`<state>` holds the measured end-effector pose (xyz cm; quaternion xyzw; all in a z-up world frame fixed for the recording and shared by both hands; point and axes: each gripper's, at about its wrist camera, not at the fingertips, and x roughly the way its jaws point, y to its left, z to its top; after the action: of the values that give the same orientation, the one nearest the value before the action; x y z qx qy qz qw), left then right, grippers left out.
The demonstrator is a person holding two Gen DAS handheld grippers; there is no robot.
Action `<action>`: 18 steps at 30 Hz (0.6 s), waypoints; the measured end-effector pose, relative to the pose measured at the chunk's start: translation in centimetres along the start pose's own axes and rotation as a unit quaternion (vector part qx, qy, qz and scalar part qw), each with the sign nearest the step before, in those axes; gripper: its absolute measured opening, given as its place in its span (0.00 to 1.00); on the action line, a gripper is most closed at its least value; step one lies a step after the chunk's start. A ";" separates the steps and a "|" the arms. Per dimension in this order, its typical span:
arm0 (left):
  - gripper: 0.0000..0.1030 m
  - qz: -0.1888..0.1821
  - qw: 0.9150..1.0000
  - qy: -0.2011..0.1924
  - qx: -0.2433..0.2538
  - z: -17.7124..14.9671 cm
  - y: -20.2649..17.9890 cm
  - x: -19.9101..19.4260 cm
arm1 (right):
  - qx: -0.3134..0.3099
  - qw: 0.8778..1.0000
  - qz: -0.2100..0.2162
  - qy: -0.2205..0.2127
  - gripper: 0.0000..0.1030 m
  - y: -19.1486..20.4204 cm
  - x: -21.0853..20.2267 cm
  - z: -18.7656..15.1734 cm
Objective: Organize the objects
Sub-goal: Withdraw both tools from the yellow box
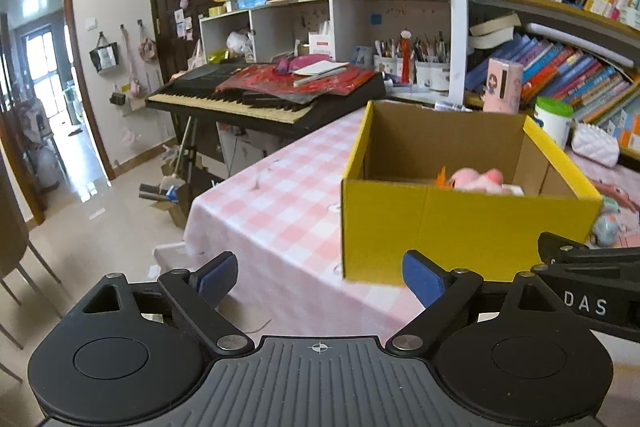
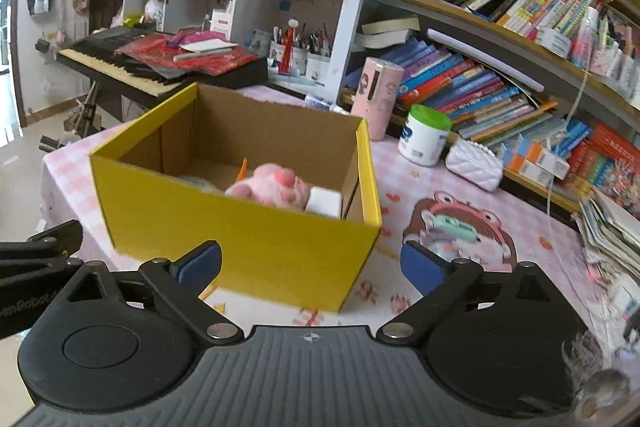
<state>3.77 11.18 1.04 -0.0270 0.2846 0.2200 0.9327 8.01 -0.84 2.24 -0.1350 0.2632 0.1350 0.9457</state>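
Standing on the pink-checked tabletop (image 1: 280,195) is a yellow cardboard box (image 2: 256,239), open at the top, with a pink plush toy (image 2: 272,189) lying inside against the near wall and a small white block (image 2: 324,201) touching it at 3 o'clock. An orange tip pokes up just behind the plush.

The left gripper (image 1: 320,277) hovers off the tabletop's corner with its jaws spread wide and nothing between the blue pads; the box sits at its 1 o'clock. The right gripper (image 2: 310,267) hangs before the box's near wall, jaws likewise wide apart and empty. Beside it, the other tool's black arm reads "DAS" in the left view and part of "…nRobot" in the right.

At 3 o'clock of the box lies a frog-hooded cartoon figure (image 2: 460,227) printed on the cloth. Farther back stand a white tub with a green lid (image 2: 426,135), a pink cylinder (image 2: 380,99) and a white quilted purse (image 2: 474,165). The book spines are too small to read. A keyboard (image 1: 256,103) sits at 10 o'clock.
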 end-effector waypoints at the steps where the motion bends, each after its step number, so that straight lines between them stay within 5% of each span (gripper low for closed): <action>1: 0.90 0.000 1.000 -0.001 0.003 -0.2 0.2 -0.3 | 0.002 1.000 -0.003 0.003 0.95 0.2 -0.3 -0.3; 18: 0.93 -0.017 0.999 0.005 0.047 -3.5 2.7 -4.0 | 0.028 0.998 -0.047 0.038 1.00 2.6 -4.9 -4.3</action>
<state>-2.17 11.40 0.45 0.0106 0.2989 0.1906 0.9350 1.19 -0.77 0.81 -0.1255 0.2957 0.0779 0.9438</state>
